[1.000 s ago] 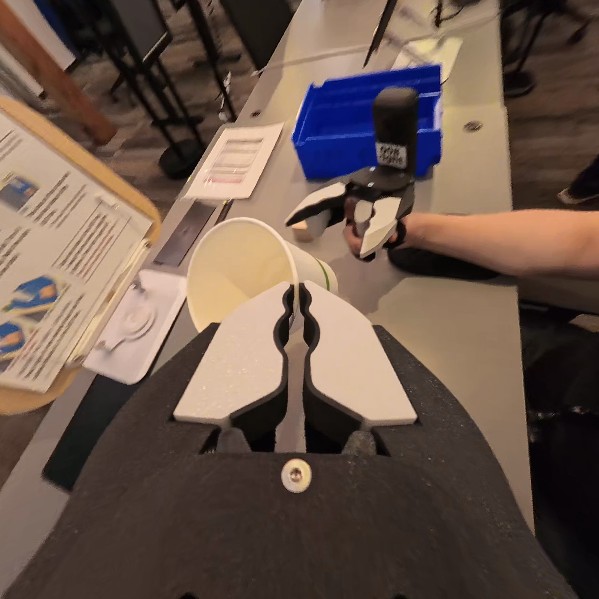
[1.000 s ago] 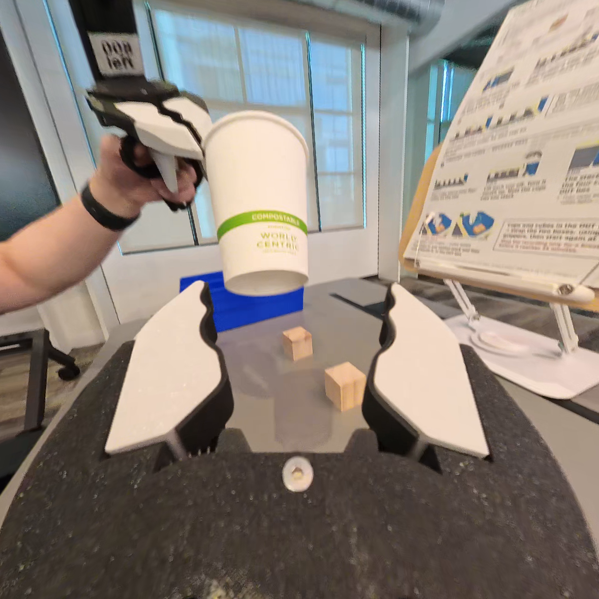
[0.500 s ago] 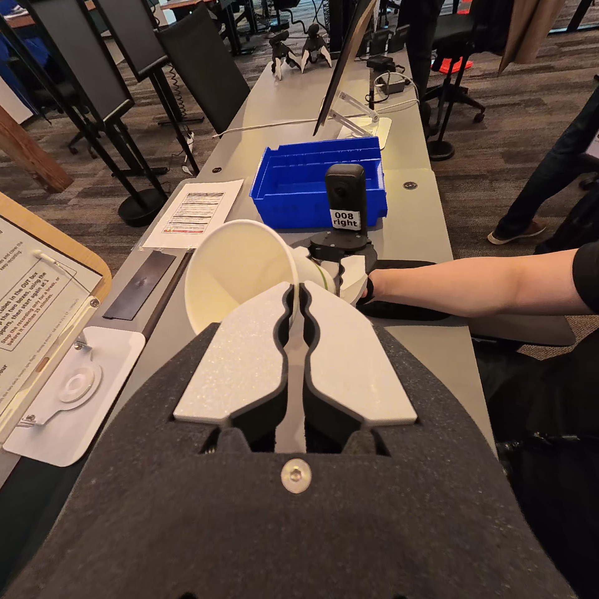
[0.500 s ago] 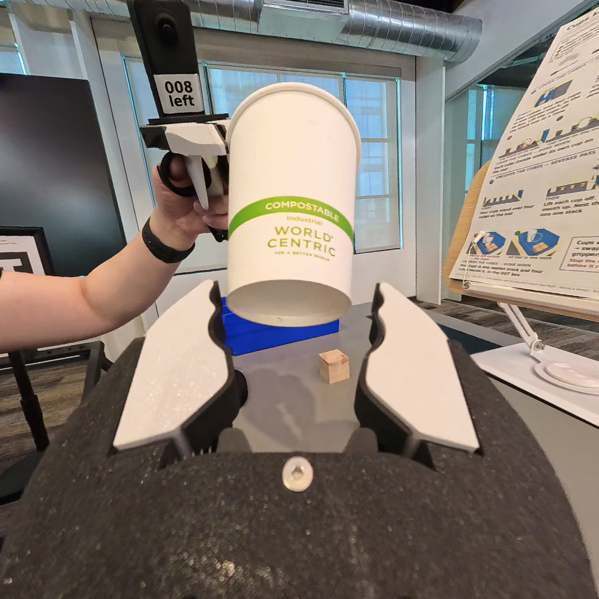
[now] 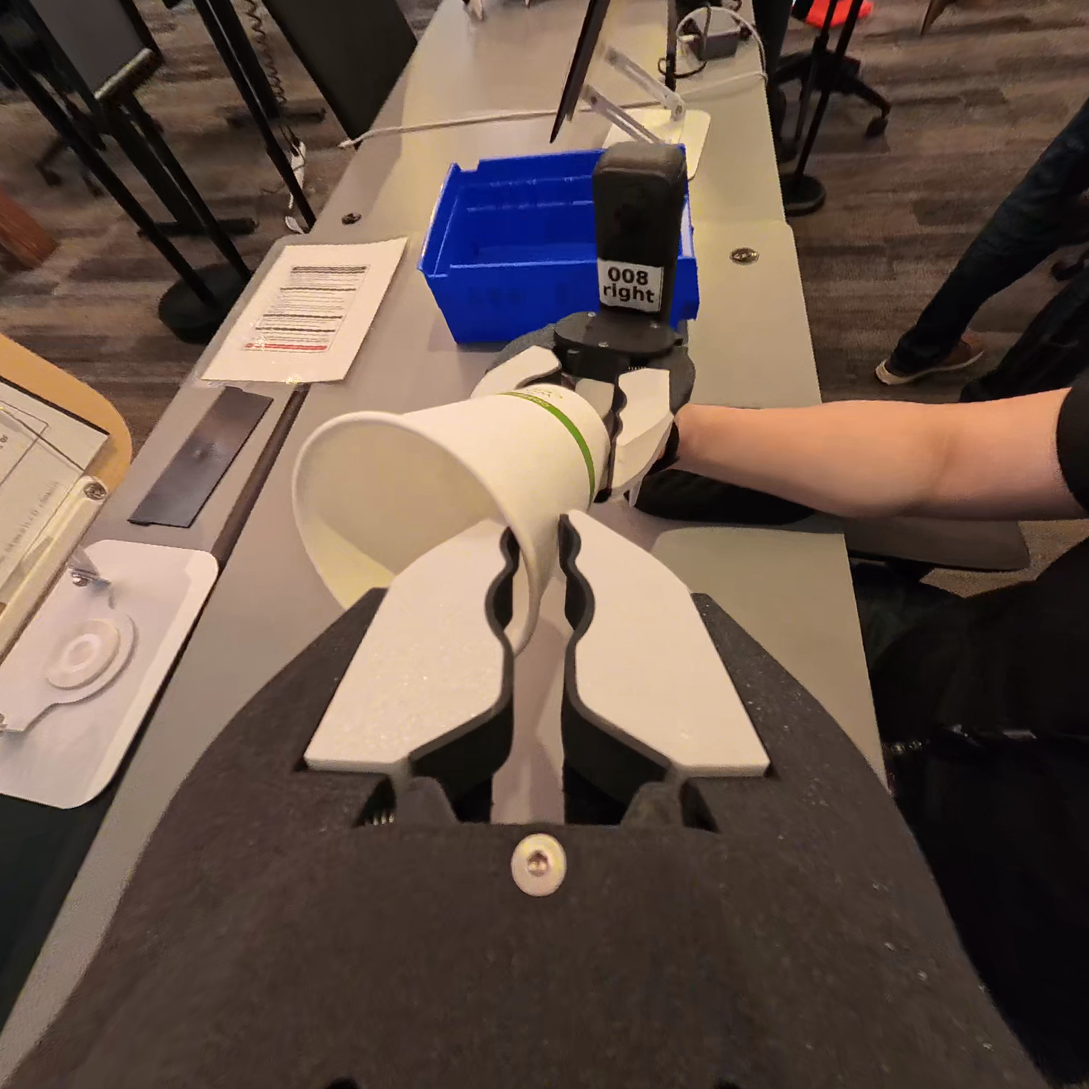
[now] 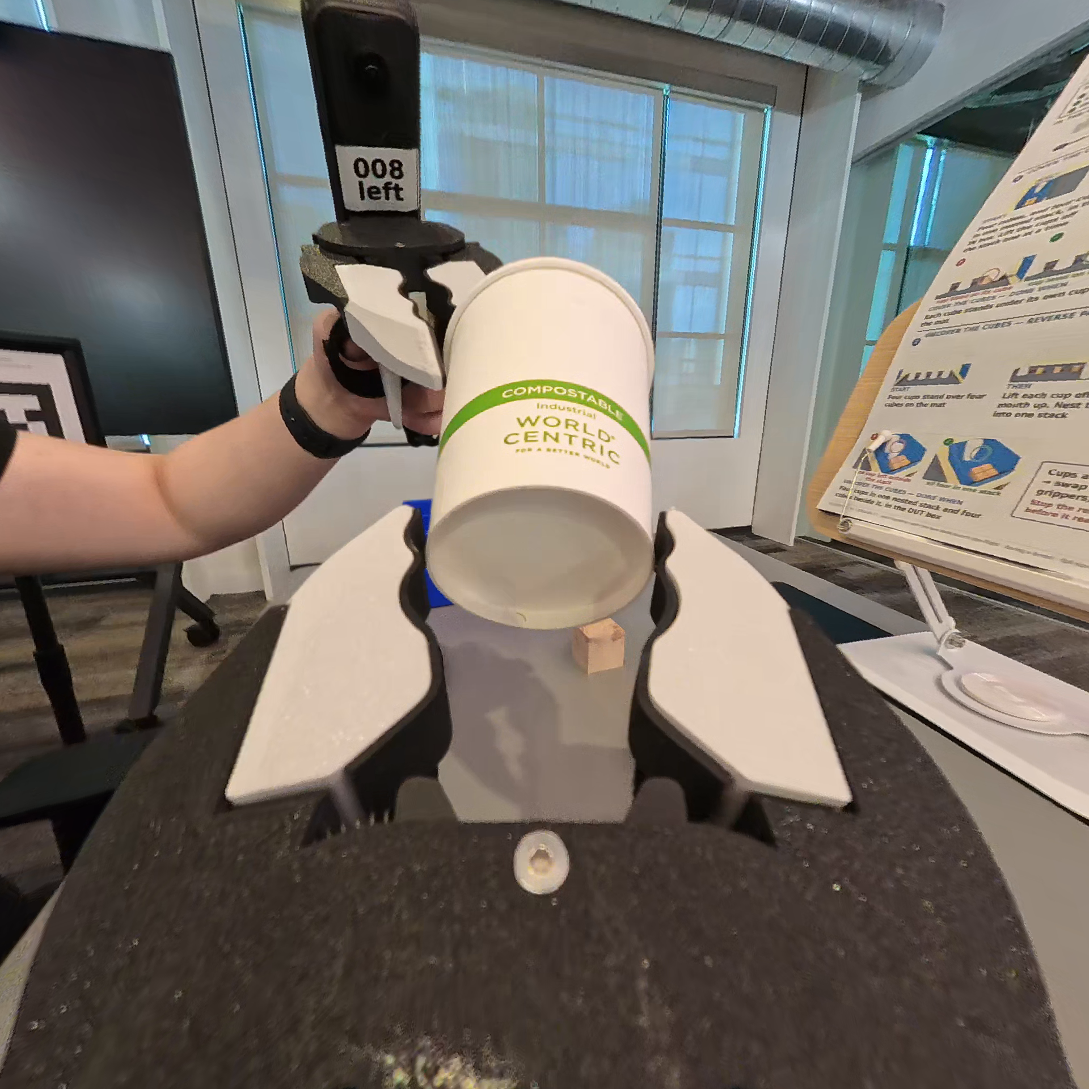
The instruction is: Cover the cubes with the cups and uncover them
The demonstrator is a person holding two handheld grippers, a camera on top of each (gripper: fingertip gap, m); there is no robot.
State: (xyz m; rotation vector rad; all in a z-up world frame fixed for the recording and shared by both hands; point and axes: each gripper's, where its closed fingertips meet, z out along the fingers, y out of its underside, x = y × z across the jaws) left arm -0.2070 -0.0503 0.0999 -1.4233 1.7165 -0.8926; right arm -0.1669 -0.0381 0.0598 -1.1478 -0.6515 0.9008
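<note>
With cup rim pinched in the nearly closed left gripper and base between wide-open, empty right gripper jaws: risks crushing rim, slipping, dropping onto cube below

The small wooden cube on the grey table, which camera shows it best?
The right wrist view. The small wooden cube sits on the grey table in plain sight between the open right gripper's fingers, just below the white paper cup. The left wrist view shows no cube; the cup and right gripper may be hiding it.

Long grey table, patterned carpet floor, big windows w/ daylight, dark screen, ceiling duct
</note>
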